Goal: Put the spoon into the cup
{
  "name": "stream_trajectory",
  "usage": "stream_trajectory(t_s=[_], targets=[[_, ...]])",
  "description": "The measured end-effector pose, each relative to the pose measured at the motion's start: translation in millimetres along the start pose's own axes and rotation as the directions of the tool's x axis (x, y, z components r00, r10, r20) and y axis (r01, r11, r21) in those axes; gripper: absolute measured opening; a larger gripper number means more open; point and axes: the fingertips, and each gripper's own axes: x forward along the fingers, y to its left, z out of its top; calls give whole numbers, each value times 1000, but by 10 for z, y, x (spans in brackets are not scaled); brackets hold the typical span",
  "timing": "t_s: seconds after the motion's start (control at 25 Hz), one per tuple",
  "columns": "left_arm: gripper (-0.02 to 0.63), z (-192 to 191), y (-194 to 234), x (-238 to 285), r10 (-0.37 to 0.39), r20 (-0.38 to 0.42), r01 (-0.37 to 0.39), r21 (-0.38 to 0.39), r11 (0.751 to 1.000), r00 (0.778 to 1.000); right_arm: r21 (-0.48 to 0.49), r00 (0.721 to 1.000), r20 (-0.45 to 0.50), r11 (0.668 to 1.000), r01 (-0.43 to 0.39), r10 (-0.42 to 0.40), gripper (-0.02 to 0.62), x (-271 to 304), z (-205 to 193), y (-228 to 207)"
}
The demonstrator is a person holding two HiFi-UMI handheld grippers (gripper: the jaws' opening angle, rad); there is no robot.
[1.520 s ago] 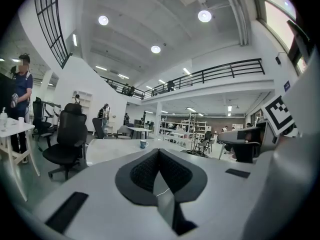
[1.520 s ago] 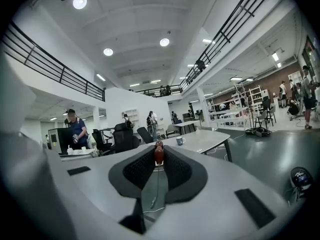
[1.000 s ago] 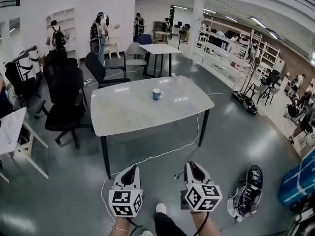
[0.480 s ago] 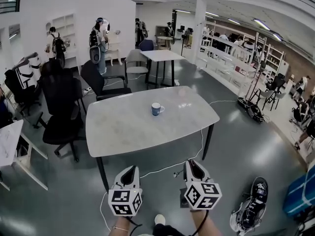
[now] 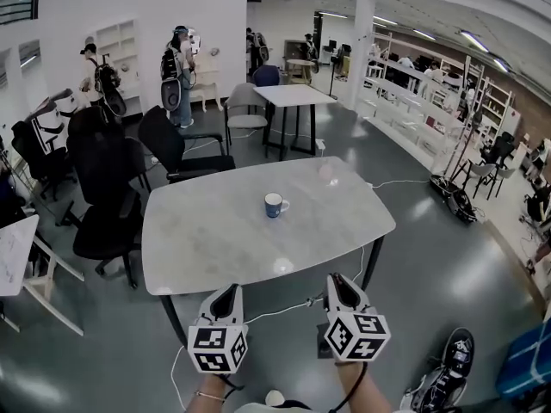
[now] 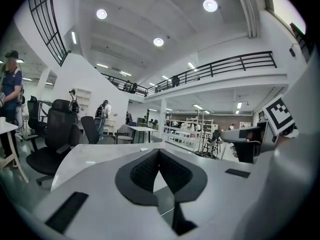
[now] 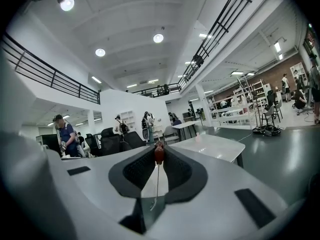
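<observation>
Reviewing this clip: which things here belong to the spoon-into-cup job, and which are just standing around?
Job:
- spoon, clamped in the right gripper
- blue cup, standing on the pale table

Just around:
- left gripper, shut, nothing in it
- black office chairs
- small white table behind
- cable on the floor
- people with backpacks
</observation>
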Motion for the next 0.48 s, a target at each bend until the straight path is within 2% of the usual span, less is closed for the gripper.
stream_trajectory(t_s=[0.28,0.48], targets=[[18,-50,53,299,22,-31,-22,-5,1000,999,8,1000,-24,1000,-19,19,69,331,5,-128],[18,-11,77,612,19,-24,-19,-20,1000,1000,18,999,-26,1000,-18,18,69,557,50,-241]])
